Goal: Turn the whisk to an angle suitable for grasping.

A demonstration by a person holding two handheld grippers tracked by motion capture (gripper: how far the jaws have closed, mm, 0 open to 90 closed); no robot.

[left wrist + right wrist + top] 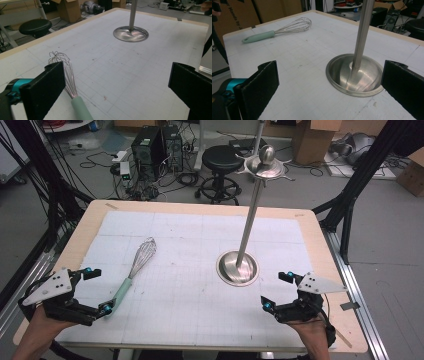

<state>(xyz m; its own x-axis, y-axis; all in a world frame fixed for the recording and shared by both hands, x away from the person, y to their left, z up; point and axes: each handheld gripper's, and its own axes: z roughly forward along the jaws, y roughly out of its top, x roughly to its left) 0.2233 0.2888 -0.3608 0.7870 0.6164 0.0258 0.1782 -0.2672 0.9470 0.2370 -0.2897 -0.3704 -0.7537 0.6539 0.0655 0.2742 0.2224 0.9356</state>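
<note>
We held the left gripper (97, 290) and right gripper (275, 290) with jaws apart; the whisk (135, 268) lay beside the left one; we judged a careless swing could topple the tall stand (248, 220).

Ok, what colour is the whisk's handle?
Pale mint green on the whisk handle, below silver wires; it shows best in the right gripper view.
</note>
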